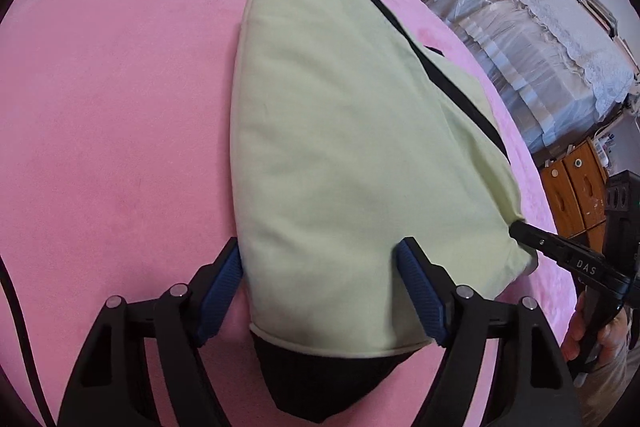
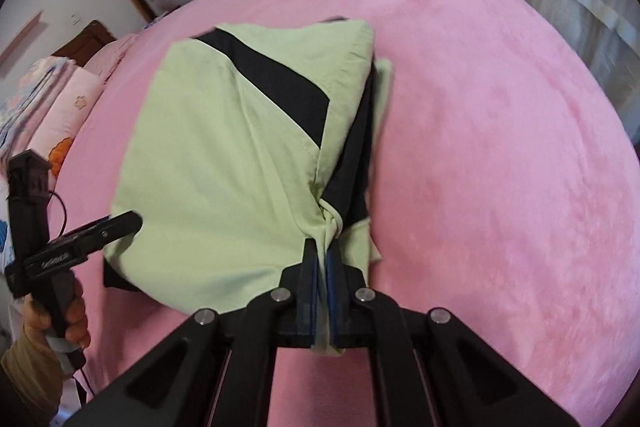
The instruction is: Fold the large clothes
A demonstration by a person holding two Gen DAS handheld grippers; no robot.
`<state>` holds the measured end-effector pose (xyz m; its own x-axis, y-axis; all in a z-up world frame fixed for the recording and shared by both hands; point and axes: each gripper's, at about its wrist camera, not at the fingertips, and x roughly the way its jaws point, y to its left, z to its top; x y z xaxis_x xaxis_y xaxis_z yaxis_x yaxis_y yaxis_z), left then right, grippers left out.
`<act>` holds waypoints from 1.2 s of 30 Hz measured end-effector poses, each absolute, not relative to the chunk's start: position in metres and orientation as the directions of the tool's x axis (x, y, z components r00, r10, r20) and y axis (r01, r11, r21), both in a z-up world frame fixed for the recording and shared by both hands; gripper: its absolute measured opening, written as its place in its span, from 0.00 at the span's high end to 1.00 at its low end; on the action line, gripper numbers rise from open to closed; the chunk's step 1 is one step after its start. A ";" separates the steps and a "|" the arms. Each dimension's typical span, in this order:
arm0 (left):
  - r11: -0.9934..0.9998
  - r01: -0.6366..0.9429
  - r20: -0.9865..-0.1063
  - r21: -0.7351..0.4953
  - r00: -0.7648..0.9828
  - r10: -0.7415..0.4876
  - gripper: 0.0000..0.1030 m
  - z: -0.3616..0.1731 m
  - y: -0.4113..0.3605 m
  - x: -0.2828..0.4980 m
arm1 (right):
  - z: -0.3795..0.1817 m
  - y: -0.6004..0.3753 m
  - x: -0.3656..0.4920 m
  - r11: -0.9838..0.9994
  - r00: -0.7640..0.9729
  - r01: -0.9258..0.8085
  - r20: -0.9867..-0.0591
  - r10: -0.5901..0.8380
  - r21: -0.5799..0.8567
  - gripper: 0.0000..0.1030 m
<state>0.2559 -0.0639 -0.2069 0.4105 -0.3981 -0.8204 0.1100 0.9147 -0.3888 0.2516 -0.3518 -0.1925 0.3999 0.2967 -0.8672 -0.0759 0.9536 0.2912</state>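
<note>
Pale green garment (image 1: 340,131) with black panels lies partly folded on the pink bed cover (image 1: 112,87), a long bundle running away from both cameras, its near end at the grippers. Right gripper (image 2: 321,247) clenched on a twisted corner of green cloth at the near right end of the bundle; fabric bunches between the blue pads and trails down behind them. Left gripper (image 1: 320,259) released, jaws spread wide, straddling the near left portion of the bundle: left pad just outside the cloth's edge, right pad over the cloth, neither pressing on it as far as I can judge. Black inner layer pokes out below the green hem between the left fingers. Long axis points straight ahead of the left fingers, so the left hand is the one placed to close on this end; judged next need is a matching pinch on the left corner before any lift or fold
</note>
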 end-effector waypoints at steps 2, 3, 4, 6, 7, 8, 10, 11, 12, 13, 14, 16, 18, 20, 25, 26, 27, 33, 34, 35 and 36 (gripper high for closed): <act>0.920 0.121 -0.815 -0.372 0.432 -0.386 0.26 -0.207 -0.067 0.253 | -0.193 -0.356 0.246 0.950 0.433 -0.057 -0.849 0.302 0.308 0.97; 0.922 0.127 -0.813 -0.366 0.438 -0.384 0.26 -0.208 -0.069 0.252 | -0.201 -0.355 0.247 0.950 0.439 -0.054 -0.847 0.300 0.308 0.97; 0.923 0.132 -0.819 -0.363 0.427 -0.383 0.26 -0.213 -0.072 0.254 | -0.215 -0.356 0.250 0.952 0.424 -0.038 -0.858 0.291 0.304 0.97; 0.919 0.124 -0.826 -0.374 0.407 -0.391 0.26 -0.221 -0.077 0.256 | -0.239 -0.355 0.257 0.952 0.396 -0.004 -0.873 0.283 0.307 0.97; 0.920 0.120 -0.826 -0.372 0.410 -0.387 0.26 -0.222 -0.078 0.255 | -0.242 -0.356 0.257 0.951 0.403 0.009 -0.871 0.281 0.310 0.96; 0.923 0.123 -0.825 -0.366 0.417 -0.382 0.26 -0.220 -0.079 0.254 | -0.241 -0.356 0.255 0.950 0.414 0.019 -0.867 0.277 0.313 0.96; 0.927 0.141 -0.828 -0.348 0.418 -0.375 0.26 -0.215 -0.082 0.252 | -0.232 -0.354 0.252 0.955 0.422 0.013 -0.867 0.264 0.297 0.94; 0.929 0.152 -0.831 -0.338 0.415 -0.370 0.26 -0.211 -0.083 0.251 | -0.224 -0.353 0.250 0.958 0.428 0.000 -0.866 0.259 0.286 0.93; 0.928 0.156 -0.835 -0.339 0.405 -0.373 0.26 -0.209 -0.083 0.252 | -0.218 -0.353 0.248 0.960 0.430 -0.007 -0.866 0.254 0.278 0.88; 0.926 0.156 -0.838 -0.343 0.395 -0.377 0.26 -0.207 -0.085 0.254 | -0.211 -0.353 0.247 0.963 0.423 -0.008 -0.872 0.247 0.269 0.84; 0.922 0.155 -0.840 -0.354 0.380 -0.387 0.26 -0.205 -0.082 0.255 | -0.203 -0.351 0.249 0.964 0.418 -0.005 -0.875 0.244 0.267 0.82; 0.912 0.145 -0.845 -0.384 0.343 -0.410 0.26 -0.200 -0.076 0.260 | -0.184 -0.355 0.251 0.954 0.436 -0.005 -0.858 0.271 0.299 0.75; 0.903 0.138 -0.840 -0.406 0.334 -0.428 0.26 -0.188 -0.067 0.268 | -0.166 -0.353 0.257 0.948 0.474 -0.008 -0.833 0.284 0.319 0.57; 0.902 0.158 -0.816 -0.401 0.385 -0.430 0.26 -0.167 -0.060 0.279 | -0.147 -0.353 0.270 0.946 0.521 -0.015 -0.805 0.283 0.322 0.41; 0.928 0.159 -0.799 -0.336 0.474 -0.371 0.25 -0.142 -0.052 0.329 | -0.143 -0.352 0.335 0.943 0.543 -0.001 -0.791 0.281 0.334 0.38; 0.933 0.150 -0.805 -0.326 0.474 -0.357 0.25 -0.143 -0.053 0.339 | -0.150 -0.353 0.353 0.937 0.533 0.018 -0.796 0.286 0.348 0.38; 0.941 0.133 -0.815 -0.312 0.472 -0.337 0.25 -0.146 -0.053 0.354 | -0.154 -0.353 0.362 0.934 0.523 0.024 -0.800 0.293 0.357 0.38; 0.943 0.046 -0.829 -0.328 0.465 -0.311 0.25 -0.171 -0.044 0.404 | -0.195 -0.356 0.412 0.941 0.460 0.089 -0.852 0.251 0.325 0.39; 0.942 0.040 -0.831 -0.333 0.461 -0.313 0.25 -0.177 -0.042 0.405 | -0.199 -0.357 0.414 0.938 0.469 0.084 -0.844 0.260 0.336 0.51; 0.938 0.043 -0.828 -0.344 0.458 -0.324 0.27 -0.180 -0.044 0.407 | -0.201 -0.355 0.415 0.935 0.473 0.059 -0.835 0.282 0.349 0.63; 0.934 0.050 -0.822 -0.355 0.460 -0.337 0.36 -0.185 -0.041 0.406 | -0.203 -0.354 0.414 0.941 0.469 0.032 -0.836 0.284 0.337 0.93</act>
